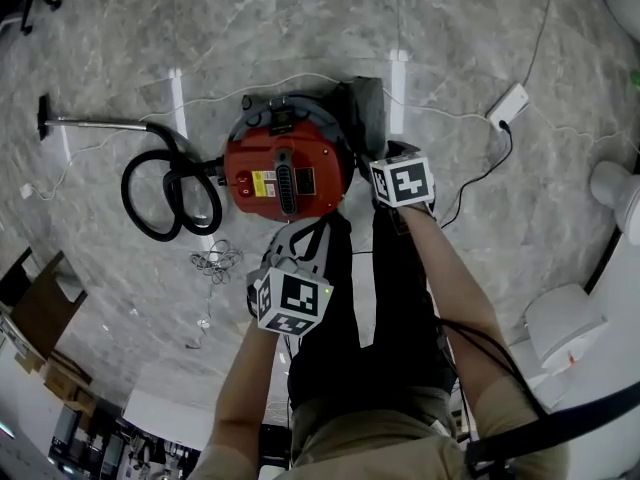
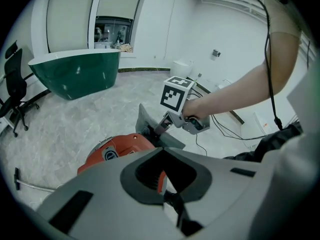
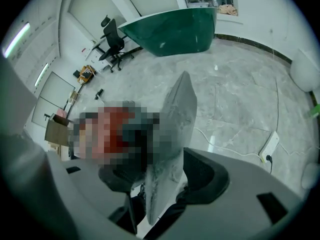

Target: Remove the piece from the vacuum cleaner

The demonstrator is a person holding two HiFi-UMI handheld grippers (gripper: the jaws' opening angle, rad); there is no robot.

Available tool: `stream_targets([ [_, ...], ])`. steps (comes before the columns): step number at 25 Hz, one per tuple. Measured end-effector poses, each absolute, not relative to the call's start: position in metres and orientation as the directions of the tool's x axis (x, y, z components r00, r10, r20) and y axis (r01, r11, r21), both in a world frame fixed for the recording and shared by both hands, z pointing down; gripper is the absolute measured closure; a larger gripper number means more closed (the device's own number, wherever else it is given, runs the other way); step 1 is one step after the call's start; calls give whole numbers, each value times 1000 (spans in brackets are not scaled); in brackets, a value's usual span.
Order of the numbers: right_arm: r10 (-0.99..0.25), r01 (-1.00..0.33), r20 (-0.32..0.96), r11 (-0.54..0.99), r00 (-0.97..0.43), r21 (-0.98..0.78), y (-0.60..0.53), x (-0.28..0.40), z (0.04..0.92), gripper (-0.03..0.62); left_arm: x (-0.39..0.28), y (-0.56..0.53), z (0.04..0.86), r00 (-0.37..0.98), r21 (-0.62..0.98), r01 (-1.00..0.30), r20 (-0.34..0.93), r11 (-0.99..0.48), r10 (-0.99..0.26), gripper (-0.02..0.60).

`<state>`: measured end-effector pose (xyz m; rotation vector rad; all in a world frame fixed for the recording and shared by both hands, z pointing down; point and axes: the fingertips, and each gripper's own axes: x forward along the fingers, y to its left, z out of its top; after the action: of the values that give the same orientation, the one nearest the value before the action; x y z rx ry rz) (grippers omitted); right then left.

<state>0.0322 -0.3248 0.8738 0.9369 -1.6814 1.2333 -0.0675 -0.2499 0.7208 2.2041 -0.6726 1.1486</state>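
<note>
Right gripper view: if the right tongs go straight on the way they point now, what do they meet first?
The grey piece, which already stands between the open right tongs. The red vacuum cleaner seems to lie just beyond it, though depth is unclear.

Khaki top (image 1: 400, 446), black trousers (image 1: 385, 333); left gripper (image 1: 305, 233) and right gripper (image 3: 165, 184) carry marker cubes (image 1: 402, 181).

Your right tool (image 3: 165, 184) shows its two grey plastic jaws standing apart. Between them a flat, dusty grey plastic panel (image 3: 175, 129) rises edge-on and upright, with a dark gap on its left-jaw side. The red vacuum cleaner body (image 3: 107, 129) sits just left of the panel. To the right, a white power strip (image 3: 270, 146) lies on the grey marble floor (image 3: 235, 94).
</note>
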Motion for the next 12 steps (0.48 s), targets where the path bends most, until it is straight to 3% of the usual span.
stream_targets([
  [12, -9, -883, 925, 301, -380, -360, -320, 36, 886, 369, -74, -238, 738, 485, 251, -657, 863, -711, -144, 586],
])
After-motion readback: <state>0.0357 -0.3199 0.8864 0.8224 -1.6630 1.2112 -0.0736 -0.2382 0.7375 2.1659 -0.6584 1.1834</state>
